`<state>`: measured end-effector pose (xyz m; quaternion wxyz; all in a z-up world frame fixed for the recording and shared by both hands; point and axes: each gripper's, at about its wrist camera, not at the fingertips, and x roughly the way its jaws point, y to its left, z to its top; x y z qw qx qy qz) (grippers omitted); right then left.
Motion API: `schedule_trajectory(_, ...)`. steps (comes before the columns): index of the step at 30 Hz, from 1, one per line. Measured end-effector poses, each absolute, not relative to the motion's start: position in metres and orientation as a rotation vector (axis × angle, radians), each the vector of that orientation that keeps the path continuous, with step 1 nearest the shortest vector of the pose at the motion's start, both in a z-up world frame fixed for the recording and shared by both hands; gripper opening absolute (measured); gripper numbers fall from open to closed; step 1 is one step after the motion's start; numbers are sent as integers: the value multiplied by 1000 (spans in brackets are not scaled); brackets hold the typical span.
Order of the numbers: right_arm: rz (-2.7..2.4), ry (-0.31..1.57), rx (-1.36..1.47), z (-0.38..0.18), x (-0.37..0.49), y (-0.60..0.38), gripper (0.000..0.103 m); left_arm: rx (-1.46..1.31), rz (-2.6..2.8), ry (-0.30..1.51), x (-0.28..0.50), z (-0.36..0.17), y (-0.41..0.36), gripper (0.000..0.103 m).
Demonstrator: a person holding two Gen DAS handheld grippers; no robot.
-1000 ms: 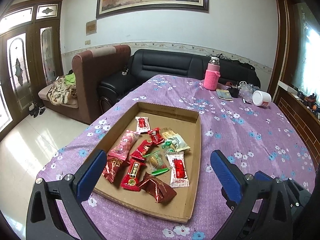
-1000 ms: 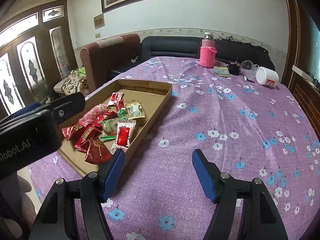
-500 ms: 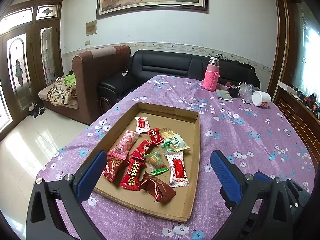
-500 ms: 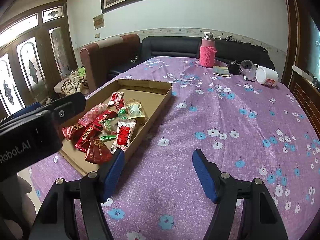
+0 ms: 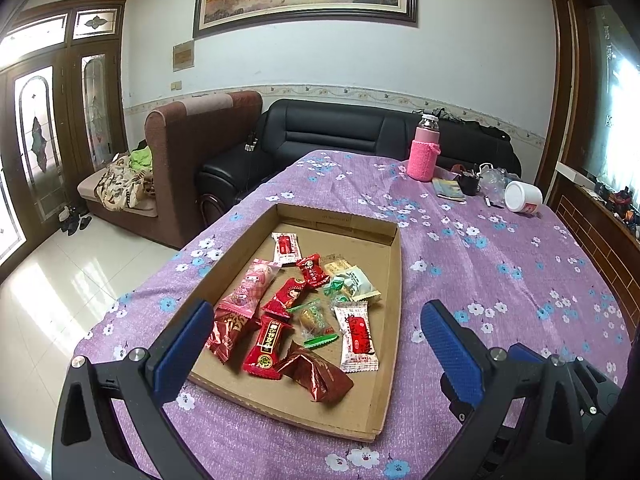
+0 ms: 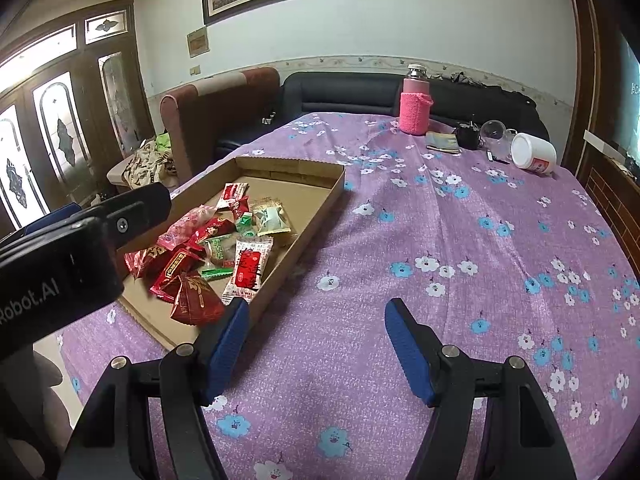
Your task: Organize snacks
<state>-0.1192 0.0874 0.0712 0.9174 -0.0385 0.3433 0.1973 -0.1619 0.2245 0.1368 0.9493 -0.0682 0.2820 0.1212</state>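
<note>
A shallow cardboard tray (image 5: 394,280) sits on the purple flowered tablecloth (image 5: 500,264), wrapped snacks (image 5: 296,312) heaped at its near end: dark red foil, pink, white with red labels, small green sweets. Left gripper (image 5: 314,324) hovers above them, fingers spread, empty. Right gripper (image 6: 316,328) likewise spread over bare cloth beside the tray.

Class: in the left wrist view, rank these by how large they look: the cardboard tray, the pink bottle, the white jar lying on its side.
1. cardboard tray, by far the largest.
2. pink bottle.
3. white jar.
The bottle and jar stand far from the camera, so their true sizes stay unsure.
</note>
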Motion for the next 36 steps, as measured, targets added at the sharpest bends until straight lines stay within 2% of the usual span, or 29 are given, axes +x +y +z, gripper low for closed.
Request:
schedule_trajectory(17,399,666,-61,79,-126,86,75,-140,270,517,-175,144,225,103)
schedule_trajectory(27,398,617,-67,86,-135,88,75,-219,397,230,-230,172,234,103)
schedule_trajectory(32,409,613,-89,85,-138,94,76,-144,382,344,-214,166,231,103)
schedule_trajectory(36,416,609,-113,84,-140,100,76,-187,319,468,-198,152,236,103)
